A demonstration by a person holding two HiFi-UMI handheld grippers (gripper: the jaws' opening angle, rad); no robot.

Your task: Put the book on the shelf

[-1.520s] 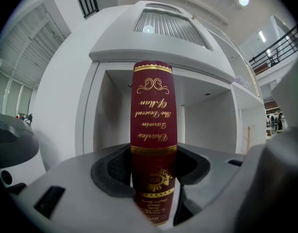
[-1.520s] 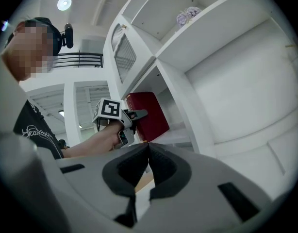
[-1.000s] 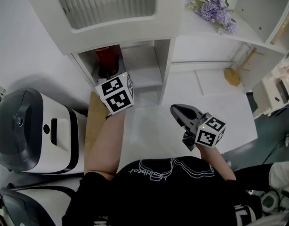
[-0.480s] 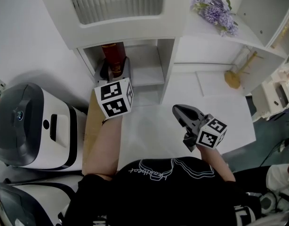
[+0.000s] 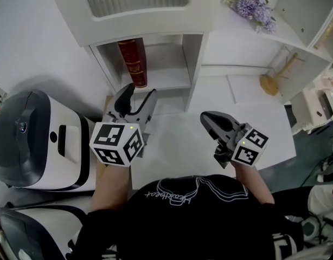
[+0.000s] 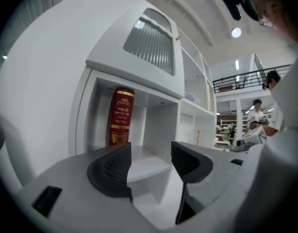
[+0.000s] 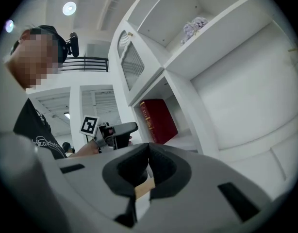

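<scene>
white shelf, one red book

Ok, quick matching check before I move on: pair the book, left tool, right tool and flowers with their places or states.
1 red book
2 left tool
3 right tool
4 purple flowers

A jaws together, empty
B upright in the shelf cubby
C on the upper ledge at right
D jaws apart, empty

Pairs: 1-B, 2-D, 3-A, 4-C. The left tool's jaws are opening, nothing between them.
</scene>
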